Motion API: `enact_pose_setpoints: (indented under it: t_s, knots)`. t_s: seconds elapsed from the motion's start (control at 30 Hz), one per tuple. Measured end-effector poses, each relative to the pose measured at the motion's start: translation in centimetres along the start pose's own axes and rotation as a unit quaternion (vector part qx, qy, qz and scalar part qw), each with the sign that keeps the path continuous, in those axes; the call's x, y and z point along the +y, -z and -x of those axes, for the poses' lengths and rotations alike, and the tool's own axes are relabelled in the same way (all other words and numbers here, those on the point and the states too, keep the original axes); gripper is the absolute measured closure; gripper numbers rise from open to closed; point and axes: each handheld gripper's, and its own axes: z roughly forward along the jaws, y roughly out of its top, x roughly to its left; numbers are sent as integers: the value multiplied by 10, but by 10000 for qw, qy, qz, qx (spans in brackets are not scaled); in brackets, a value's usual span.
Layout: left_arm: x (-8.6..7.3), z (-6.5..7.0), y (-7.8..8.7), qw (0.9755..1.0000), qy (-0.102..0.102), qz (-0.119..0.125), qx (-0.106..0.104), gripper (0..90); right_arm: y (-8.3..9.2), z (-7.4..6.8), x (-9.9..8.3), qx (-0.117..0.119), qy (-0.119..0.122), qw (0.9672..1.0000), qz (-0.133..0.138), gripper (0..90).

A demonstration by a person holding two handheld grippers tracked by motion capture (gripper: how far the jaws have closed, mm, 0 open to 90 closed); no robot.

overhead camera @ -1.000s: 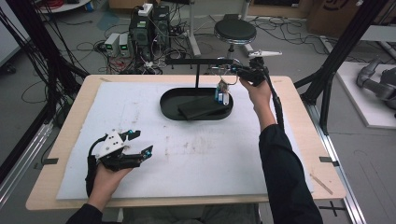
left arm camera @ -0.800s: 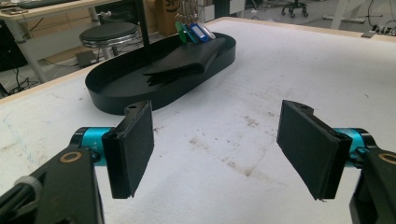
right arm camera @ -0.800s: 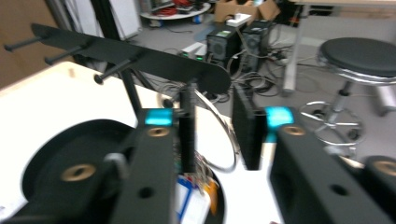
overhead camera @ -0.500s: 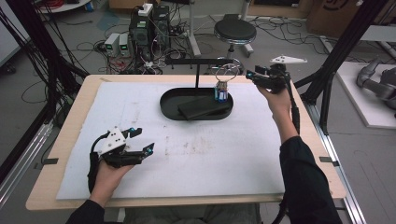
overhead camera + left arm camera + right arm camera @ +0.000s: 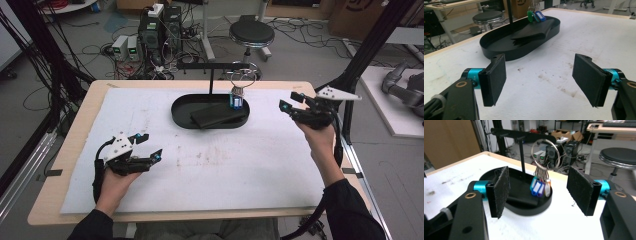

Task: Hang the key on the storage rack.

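A black oval tray [image 5: 182, 114] [image 5: 496, 48] [image 5: 542, 203] sits at the middle back of the table, with a black wallet [image 5: 217, 115] [image 5: 531, 31] lying in it. A black T-shaped stand [image 5: 211, 67] [image 5: 520, 138] rises from the tray. A metal key ring [image 5: 242, 79] [image 5: 545, 155] hangs from the stand's arm, with coloured key tags [image 5: 236, 100] [image 5: 539, 187] [image 5: 536, 16] dangling below. My right gripper [image 5: 291, 106] [image 5: 539, 192] is open, empty, right of the tray. My left gripper [image 5: 148, 146] [image 5: 540, 77] is open and empty at the front left.
A white mat [image 5: 260, 165] covers the wooden table [image 5: 50, 210]. A round stool [image 5: 251, 34] and electronics boxes [image 5: 150, 35] stand on the floor behind the table. Black frame posts [image 5: 372, 45] rise at both sides.
My right gripper has let go of the key ring and drawn back to the right, away from the stand. The key ring now hangs on the stand's arm. My left gripper has stayed put.
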Motion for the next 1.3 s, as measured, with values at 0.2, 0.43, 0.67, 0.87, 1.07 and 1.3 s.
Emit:
enact_pose_setpoints:
  t_s: [0.2,0.43,0.67,0.87,1.07,1.3]
  knots:
    - [-2,-4,6,9999,41,33,129,270,19,-6,-40,-87,-96,9998,127,325]
    - [0,-7,12,9996,44,104,270,266,28,-13,-76,-156,-209,9996,141,304]
    - [3,-10,13,9993,56,198,316,255,32,-17,-92,-276,-160,9995,-6,279]
    - [5,-10,11,9990,113,260,337,237,32,-14,-104,-402,-137,9988,-245,252]
    - [6,-9,7,9993,112,229,276,237,34,-10,-107,-478,-200,9984,-229,232]
    - [7,-9,7,9989,245,309,237,234,30,-7,-110,-477,-188,9983,-287,218]
